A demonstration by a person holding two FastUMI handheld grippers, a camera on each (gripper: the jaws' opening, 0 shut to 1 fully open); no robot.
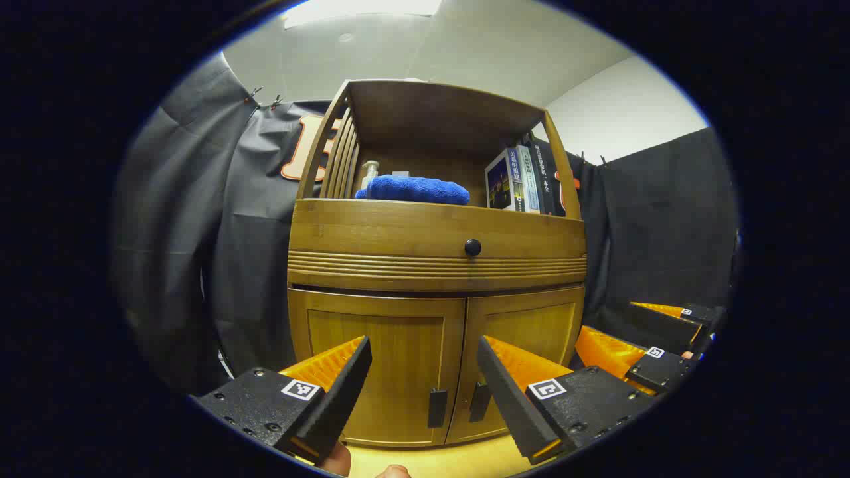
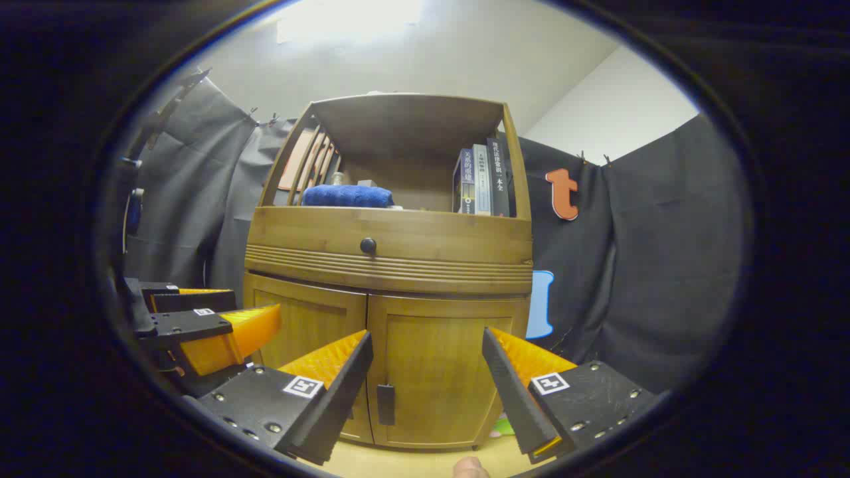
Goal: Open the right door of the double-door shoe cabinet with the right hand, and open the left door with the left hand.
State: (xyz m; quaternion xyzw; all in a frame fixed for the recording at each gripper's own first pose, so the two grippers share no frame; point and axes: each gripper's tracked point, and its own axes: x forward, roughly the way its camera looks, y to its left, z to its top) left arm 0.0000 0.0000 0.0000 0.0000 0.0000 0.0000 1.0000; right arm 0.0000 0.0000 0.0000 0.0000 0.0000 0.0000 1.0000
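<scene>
**Doors both shut, nothing started**

Cabinet [image 1: 435, 265] stands straight ahead of both grippers, wooden, with an open shelf on top, a drawer band below that, and two doors at the bottom. Judging by how they lie, the right door [image 2: 435, 375] and the left door [image 1: 385, 372] are closed flush, so both halves of the job are left to do. Each door carries a small dark handle at the cabinet's middle seam: the right handle [image 2: 385, 403] and the left handle [image 1: 436, 407].

The right gripper [image 2: 425, 372] hangs in front of the cabinet, fingers spread wide, holding nothing. The left gripper [image 1: 423, 375] does likewise, fingers wide and free.

On the cabinet's shelf sit a blue towel [image 1: 413, 189] and a row of books [image 1: 521, 179]; their spines bear writing too small to read.
</scene>
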